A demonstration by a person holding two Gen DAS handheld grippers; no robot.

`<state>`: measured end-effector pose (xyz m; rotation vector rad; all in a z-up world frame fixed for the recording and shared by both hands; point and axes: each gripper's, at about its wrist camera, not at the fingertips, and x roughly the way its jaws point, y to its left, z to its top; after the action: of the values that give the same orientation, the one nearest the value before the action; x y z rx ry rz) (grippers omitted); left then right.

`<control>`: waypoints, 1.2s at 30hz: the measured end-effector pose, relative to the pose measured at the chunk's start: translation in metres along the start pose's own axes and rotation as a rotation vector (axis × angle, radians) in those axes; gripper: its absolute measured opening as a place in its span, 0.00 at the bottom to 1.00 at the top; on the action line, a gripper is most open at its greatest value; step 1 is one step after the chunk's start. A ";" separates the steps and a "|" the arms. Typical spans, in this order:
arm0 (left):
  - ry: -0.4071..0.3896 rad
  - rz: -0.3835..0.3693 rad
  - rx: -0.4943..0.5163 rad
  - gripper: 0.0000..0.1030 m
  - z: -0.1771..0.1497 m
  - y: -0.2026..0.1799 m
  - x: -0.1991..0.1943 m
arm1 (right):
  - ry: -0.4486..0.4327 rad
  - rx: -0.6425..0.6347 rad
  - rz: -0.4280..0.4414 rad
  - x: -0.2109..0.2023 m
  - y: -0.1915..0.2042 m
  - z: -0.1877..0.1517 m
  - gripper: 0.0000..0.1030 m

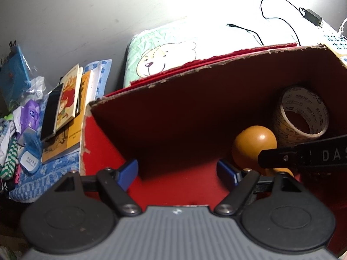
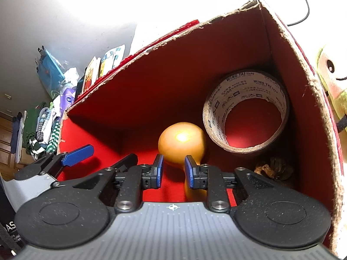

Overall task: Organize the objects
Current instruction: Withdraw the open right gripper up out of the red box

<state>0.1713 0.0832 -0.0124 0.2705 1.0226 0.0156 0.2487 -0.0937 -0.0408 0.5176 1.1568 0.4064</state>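
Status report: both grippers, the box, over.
Left hand-held gripper open, empty, at box mouth. Right hand-held gripper open, just short of orange gourd. Tape roll beside gourd, touching. Path clear.

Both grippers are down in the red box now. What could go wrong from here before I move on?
The wooden gourd lies loose between the right gripper fingers; its round body could roll if nudged. The tape roll leans on its edge in the corner and may tip onto it. The left gripper hangs open close beside the right one, so the two could collide in the cardboard box.
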 end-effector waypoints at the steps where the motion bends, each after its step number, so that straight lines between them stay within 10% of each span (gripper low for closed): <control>1: 0.000 0.000 0.000 0.80 0.000 0.000 0.000 | 0.000 0.000 0.001 0.000 0.000 0.000 0.25; 36: -0.017 0.028 0.017 0.80 0.000 -0.001 0.002 | -0.105 -0.050 0.081 -0.013 0.000 -0.007 0.25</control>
<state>0.1718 0.0820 -0.0143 0.2996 1.0026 0.0297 0.2373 -0.0996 -0.0328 0.5373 1.0248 0.4709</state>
